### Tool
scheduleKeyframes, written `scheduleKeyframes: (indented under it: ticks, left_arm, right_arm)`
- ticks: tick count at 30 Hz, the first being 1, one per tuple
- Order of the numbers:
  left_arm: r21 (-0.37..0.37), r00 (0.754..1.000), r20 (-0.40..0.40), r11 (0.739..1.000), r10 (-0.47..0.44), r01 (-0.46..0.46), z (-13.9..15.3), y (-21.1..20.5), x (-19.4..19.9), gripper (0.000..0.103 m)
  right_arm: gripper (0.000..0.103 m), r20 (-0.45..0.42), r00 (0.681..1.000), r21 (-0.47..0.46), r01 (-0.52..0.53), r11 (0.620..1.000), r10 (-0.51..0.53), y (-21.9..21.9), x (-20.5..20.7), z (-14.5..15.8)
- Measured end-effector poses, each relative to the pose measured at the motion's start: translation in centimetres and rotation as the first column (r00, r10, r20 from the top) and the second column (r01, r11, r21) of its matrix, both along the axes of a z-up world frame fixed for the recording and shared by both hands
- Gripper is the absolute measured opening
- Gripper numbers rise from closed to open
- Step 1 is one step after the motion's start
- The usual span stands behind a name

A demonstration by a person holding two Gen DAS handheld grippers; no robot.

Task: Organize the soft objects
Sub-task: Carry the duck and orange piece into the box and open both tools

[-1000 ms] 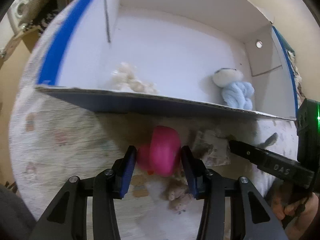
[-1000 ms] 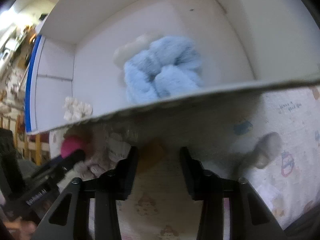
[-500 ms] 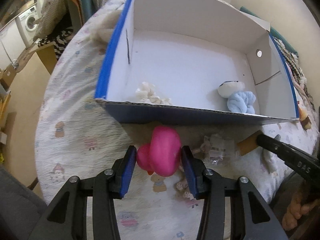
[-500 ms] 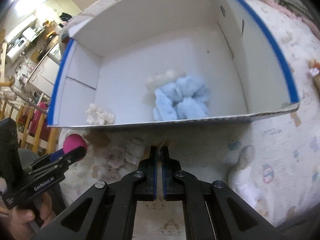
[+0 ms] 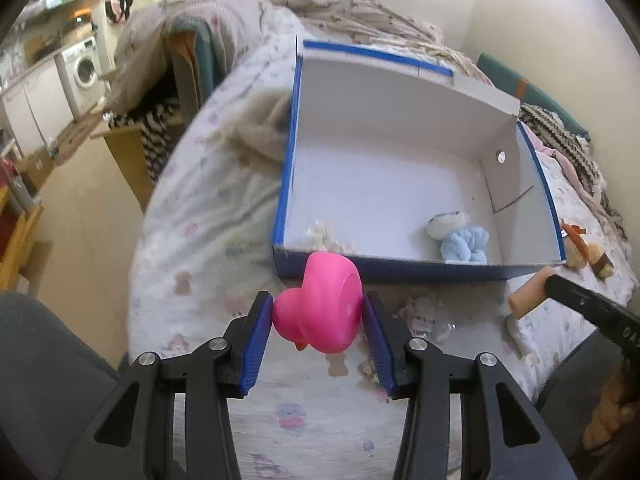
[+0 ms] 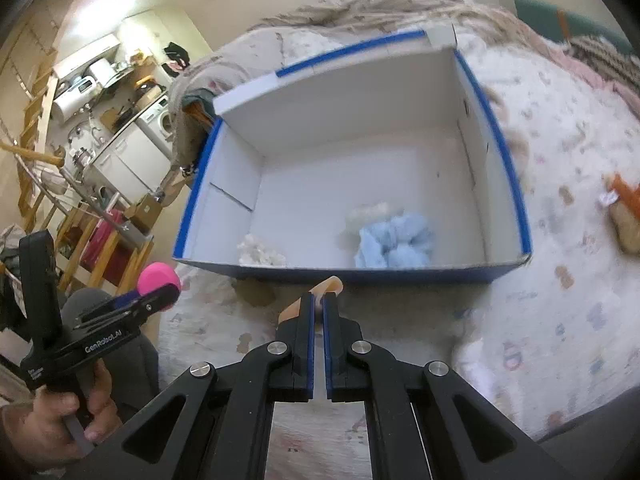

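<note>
Light: soft, even daylight; brightest at upper left.
Blur: right-wrist view smeared.
Edges: fisheye bending, dark corners.

Smooth pink rubbery duck (image 5: 320,304), matt white cardboard box (image 5: 384,184), fluffy blue plush (image 5: 464,242).

A bed (image 5: 208,208) with a pale printed sheet fills the middle. Cream walls (image 5: 532,8) rise behind it. To the left lies a tan floor (image 5: 84,216), with a washing machine (image 5: 86,70) under a counter, white cabinets (image 5: 28,108) and a wooden rack (image 6: 36,136). Ceiling light (image 6: 100,16) glares above the kitchen corner.
</note>
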State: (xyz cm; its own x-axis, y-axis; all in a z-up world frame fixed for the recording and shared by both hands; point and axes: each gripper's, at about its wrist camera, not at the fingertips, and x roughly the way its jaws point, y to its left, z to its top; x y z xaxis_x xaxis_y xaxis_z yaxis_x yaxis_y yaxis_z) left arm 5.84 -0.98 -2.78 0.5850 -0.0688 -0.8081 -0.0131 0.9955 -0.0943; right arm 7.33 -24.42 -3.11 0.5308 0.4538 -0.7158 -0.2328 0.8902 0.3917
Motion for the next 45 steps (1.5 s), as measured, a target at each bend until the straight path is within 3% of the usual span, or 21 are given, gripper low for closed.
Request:
scheduleKeyframes:
  ticks: [11,17,22,28,37,42,45]
  left_arm:
    - [0.001,0.999,0.045,1.000,0.024,-0.024,2.6,-0.2,3.0,0.042]
    - [0.013,1.000,0.017,1.000,-0.006,0.006,2.8,-1.2,5.8,0.042]
    - [0.086,0.999,0.010,0.996,-0.038,0.037,2.3,-2.7,7.5,0.042]
    - [0.076,1.000,-0.020,0.997,-0.021,0.022,1.4,-3.5,9.6,0.042]
    - [0.133,0.998,-0.050,0.991,-0.025,0.031,0.3,-5.3,12.2,0.042]
    - [0.161,0.998,-0.067,0.987,-0.021,0.032,-0.7,-5.9,13.5,0.042]
    - [0.184,0.996,-0.082,0.982,-0.019,0.034,-1.4,-6.3,14.2,0.042]
  right_arm:
    - [0.005,0.095,0.994,0.007,0.050,0.999,-0.051,-1.8,2.4,3.5]
    - [0.005,0.171,0.985,-0.033,0.035,0.999,-0.029,-1.9,4.5,2.6]
    - [0.005,0.138,0.987,0.003,0.079,0.997,-0.079,-2.9,6.3,1.2]
    - [0.005,0.175,0.981,-0.014,0.093,0.996,-0.089,-3.3,7.4,1.8]
    - [0.005,0.178,0.980,-0.015,0.091,0.996,-0.087,-2.7,9.7,1.5]
    - [0.005,0.156,0.986,-0.053,0.074,0.996,-0.065,-1.8,10.8,0.4]
    - [0.005,0.105,0.993,-0.125,0.068,0.990,-0.054,-0.9,11.6,-0.9]
